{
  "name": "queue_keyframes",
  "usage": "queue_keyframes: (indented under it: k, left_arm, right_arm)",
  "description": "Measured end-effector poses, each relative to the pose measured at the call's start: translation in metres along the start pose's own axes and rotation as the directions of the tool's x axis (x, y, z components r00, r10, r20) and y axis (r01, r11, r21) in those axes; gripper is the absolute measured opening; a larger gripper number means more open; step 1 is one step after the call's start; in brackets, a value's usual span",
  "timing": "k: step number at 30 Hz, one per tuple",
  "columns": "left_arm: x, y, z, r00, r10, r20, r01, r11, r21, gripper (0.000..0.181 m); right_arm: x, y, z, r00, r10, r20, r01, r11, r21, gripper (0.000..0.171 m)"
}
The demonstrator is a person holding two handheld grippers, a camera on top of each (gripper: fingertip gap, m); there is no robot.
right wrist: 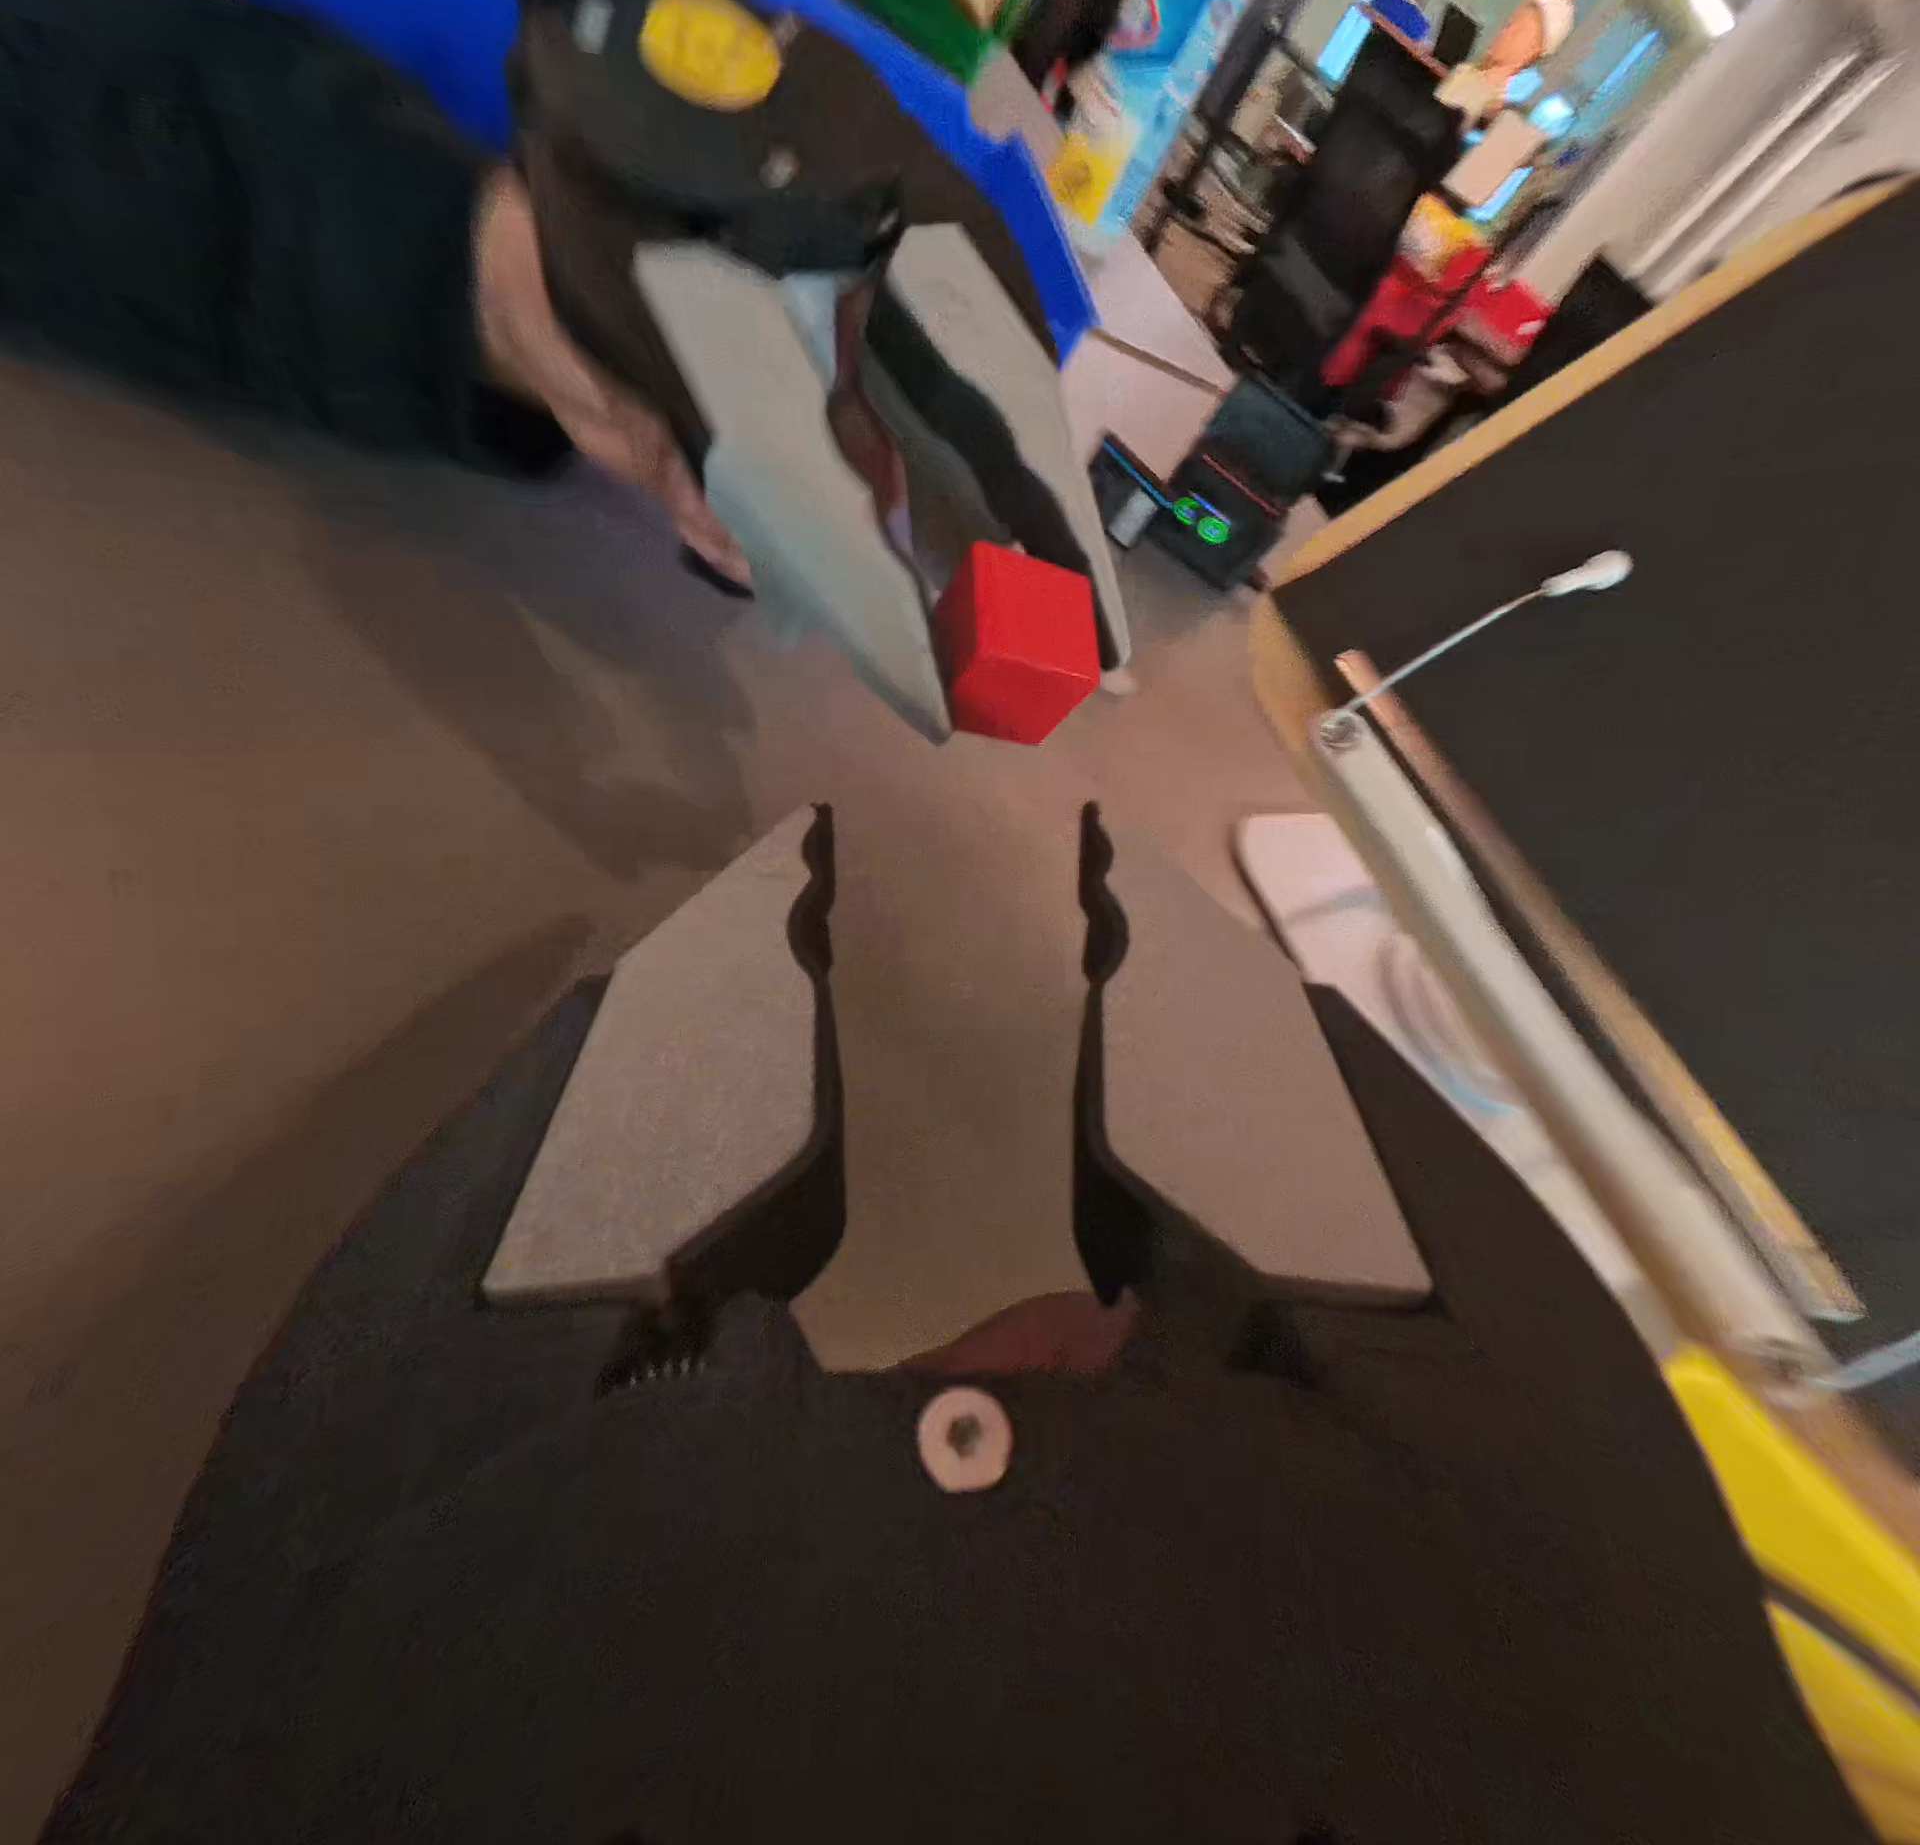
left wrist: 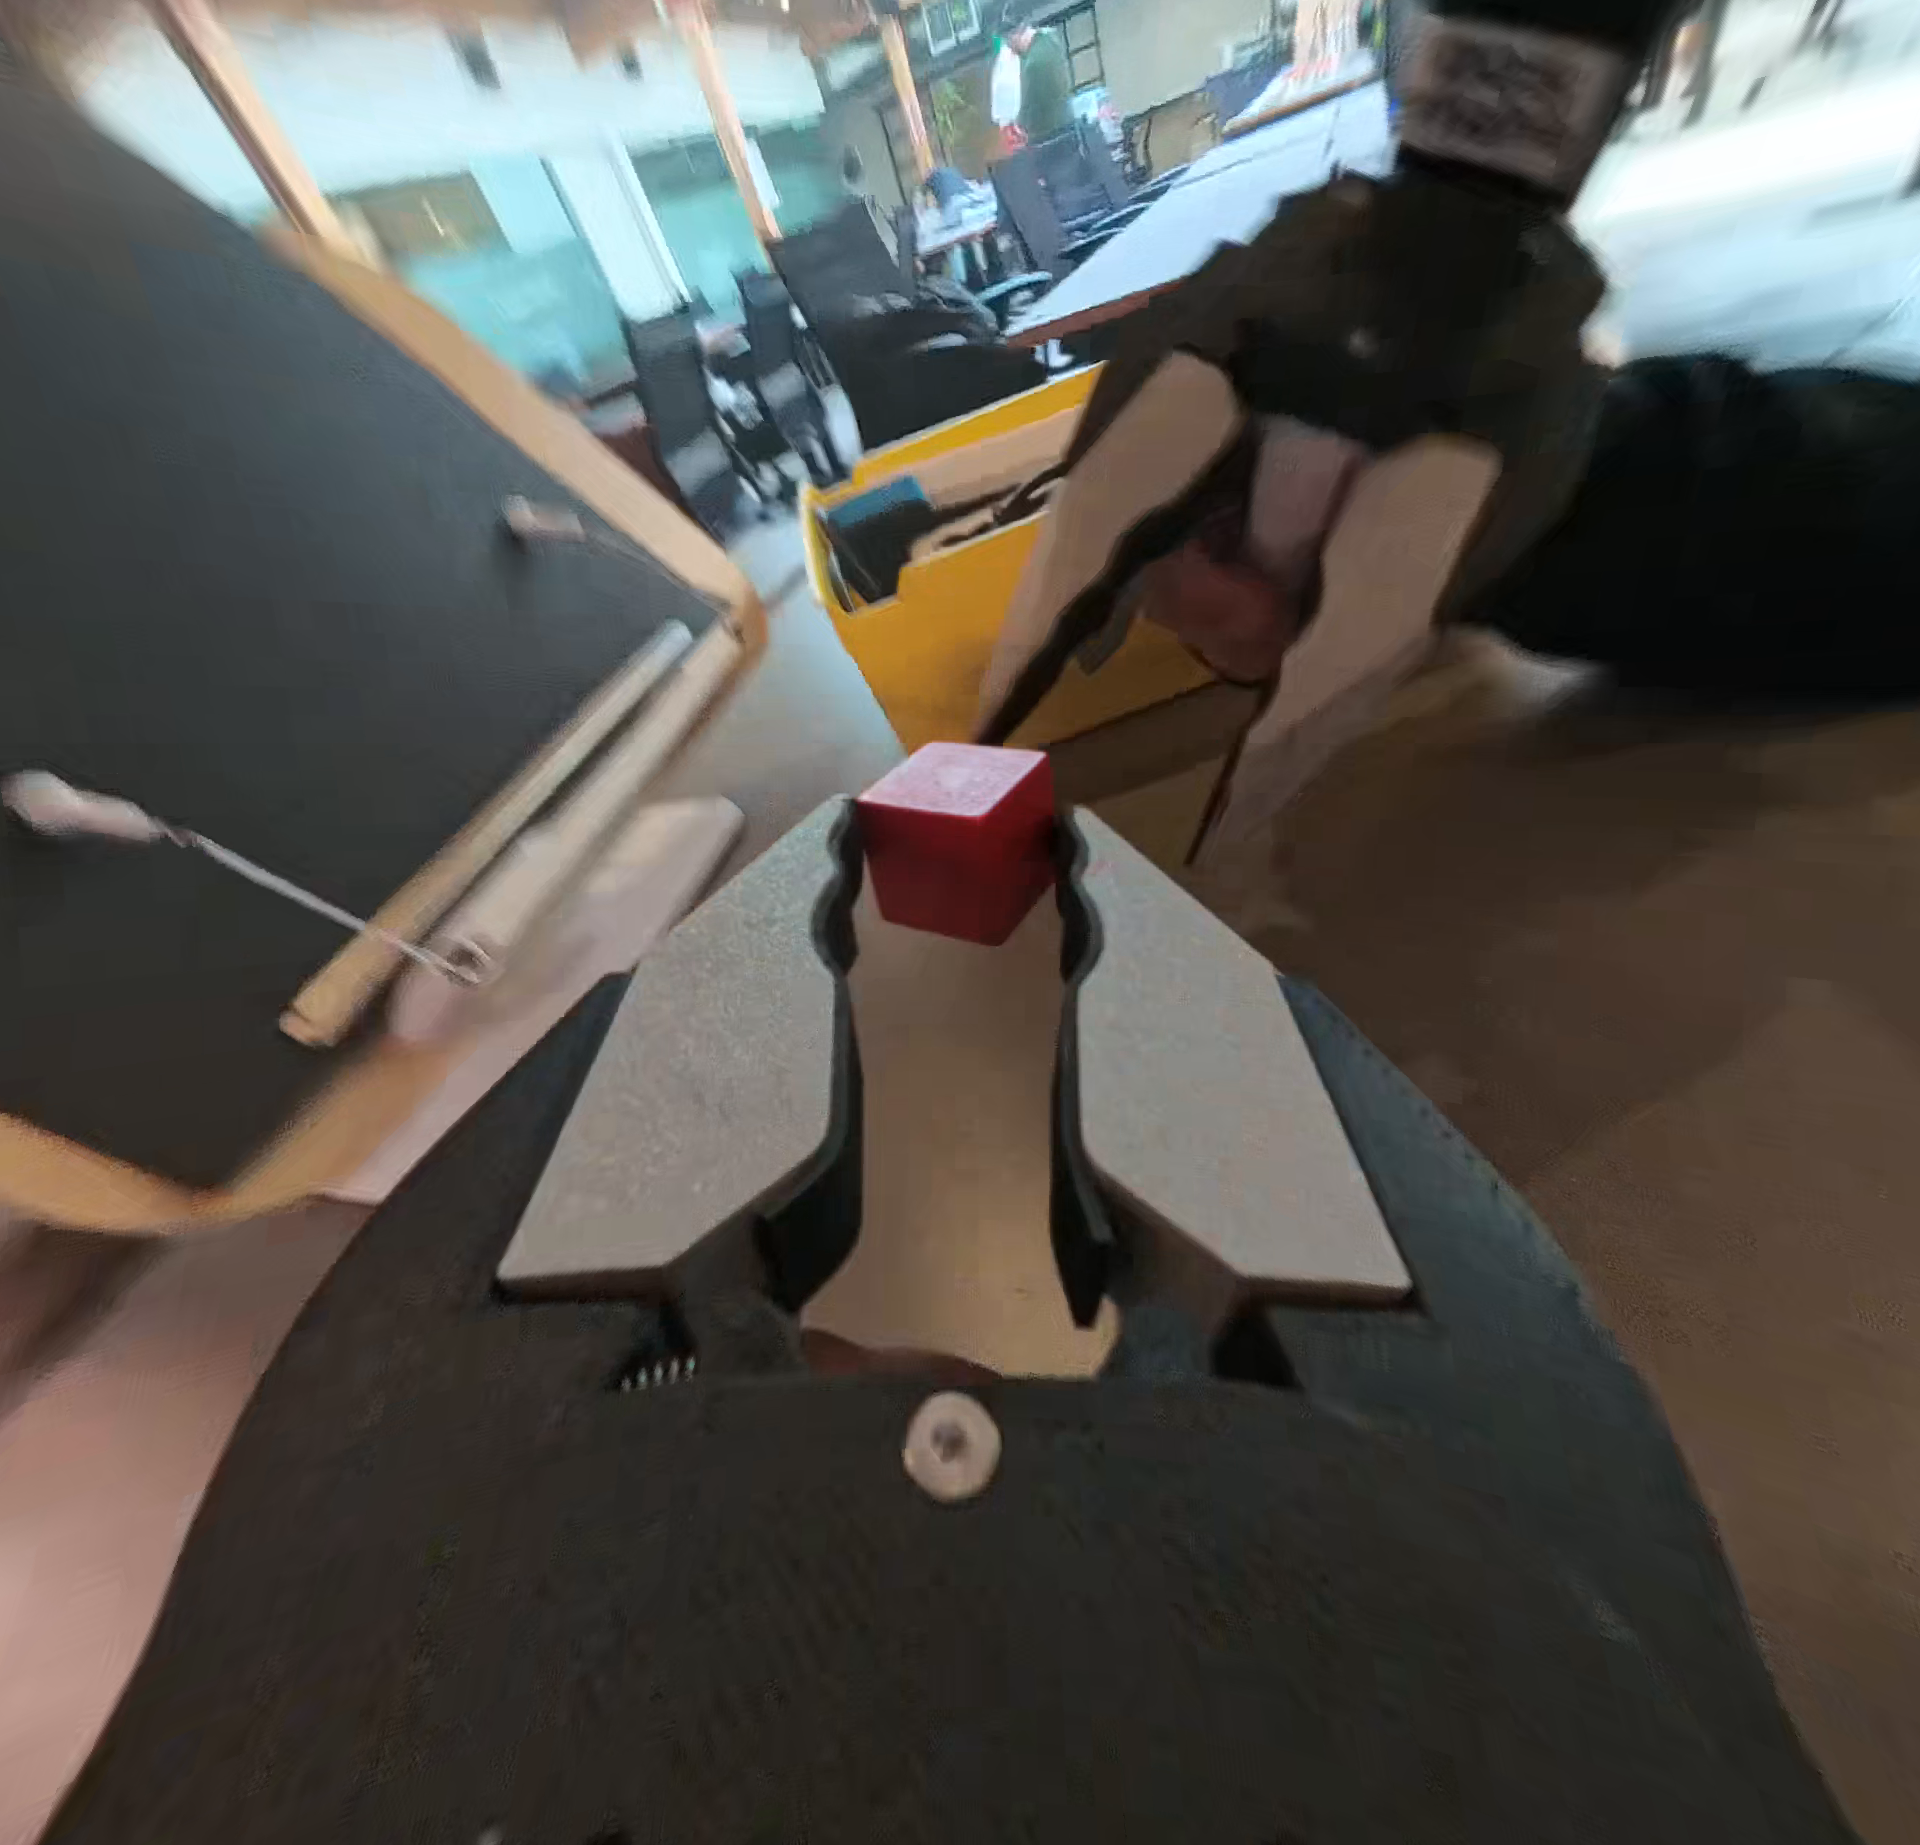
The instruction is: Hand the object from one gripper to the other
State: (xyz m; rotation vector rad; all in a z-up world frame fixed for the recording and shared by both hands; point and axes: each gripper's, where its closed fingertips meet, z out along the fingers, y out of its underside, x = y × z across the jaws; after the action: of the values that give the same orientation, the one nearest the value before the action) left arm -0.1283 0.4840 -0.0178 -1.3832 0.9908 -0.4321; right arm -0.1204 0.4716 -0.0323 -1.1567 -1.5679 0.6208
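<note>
A red cube point(left wrist: 956, 845) sits clamped between the fingertips of my left gripper point(left wrist: 958, 839), held in the air above the floor. The right gripper point(left wrist: 1112, 787) shows beyond it in the left wrist view, open, its fingertips just past the cube. In the right wrist view my right gripper point(right wrist: 951, 829) is open and empty, pointing at the red cube point(right wrist: 1018, 642), which hangs between the left gripper's fingers point(right wrist: 831, 548) a short way ahead. A gap remains between my right fingertips and the cube.
A black table with a wooden edge point(left wrist: 260, 569) stands to the left in the left wrist view and to the right point(right wrist: 1662, 507) in the right wrist view, with a pale rod point(right wrist: 1538, 1026) on it. A yellow bin point(left wrist: 935, 569) stands on the floor behind. My two grippers' fingertips are within a few centimetres of each other. The pale rod point(right wrist: 1538, 1026) is about equally far from each gripper, around 15 centimetres. My left wrist view point(left wrist: 632, 749) looks at it from another angle.
</note>
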Motion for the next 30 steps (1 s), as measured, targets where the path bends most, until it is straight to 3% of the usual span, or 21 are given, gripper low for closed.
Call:
queue_keyframes:
  k: [2,5,9,11,14,16,20,22,25,28,30]
  left_arm:
    - [0.006,-0.005,-0.001,0.977,0.205,0.052,-0.206,0.979,0.001,0.035]
    - [0.029,-0.011,0.001,0.952,0.305,-0.001,-0.305,0.951,0.044,0.035]
    - [0.030,-0.011,0.002,0.960,0.281,-0.008,-0.280,0.959,0.043,0.035]
    - [0.025,-0.008,0.001,0.960,0.281,0.009,-0.281,0.959,0.029,0.034]
    - [0.023,-0.008,0.000,0.967,0.255,0.002,-0.255,0.966,0.034,0.035]
    - [0.022,-0.008,0.001,0.963,0.268,0.016,-0.269,0.963,0.025,0.035]
    - [0.008,-0.002,0.005,0.984,0.164,0.064,-0.164,0.986,-0.010,0.038]
    - [-0.005,0.010,0.007,0.988,0.109,0.113,-0.100,0.992,-0.077,0.038]
    - [-0.014,0.028,0.012,0.987,0.062,0.149,-0.037,0.985,-0.170,0.038]
    - [-0.015,0.042,0.016,0.982,0.088,0.168,-0.044,0.968,-0.248,0.035]
    - [-0.014,0.047,0.017,0.982,0.083,0.169,-0.035,0.962,-0.269,0.033]
  right_arm:
    - [-0.002,-0.017,-0.006,0.978,0.183,0.104,-0.193,0.976,0.103,0.055]
    - [0.002,-0.033,-0.010,0.914,0.351,0.204,-0.386,0.906,0.173,0.057]
    - [-0.006,-0.027,0.000,0.933,0.305,0.190,-0.330,0.936,0.123,0.050]
    - [-0.008,-0.028,0.002,0.940,0.288,0.185,-0.313,0.941,0.125,0.038]
    - [-0.006,-0.028,0.005,0.917,0.341,0.208,-0.369,0.922,0.115,0.023]
    - [-0.005,-0.027,0.005,0.916,0.343,0.208,-0.371,0.922,0.109,0.023]
    - [0.024,-0.030,-0.015,0.961,0.277,-0.023,-0.276,0.960,0.046,0.023]
    - [0.063,-0.042,-0.056,0.944,0.255,-0.208,-0.256,0.967,0.022,0.023]
    - [0.127,-0.032,-0.134,0.853,0.180,-0.490,-0.281,0.949,-0.141,0.023]
    - [0.155,0.007,-0.184,0.774,0.220,-0.594,-0.449,0.851,-0.270,0.023]
    - [0.151,0.053,-0.194,0.733,0.277,-0.621,-0.585,0.723,-0.368,0.026]
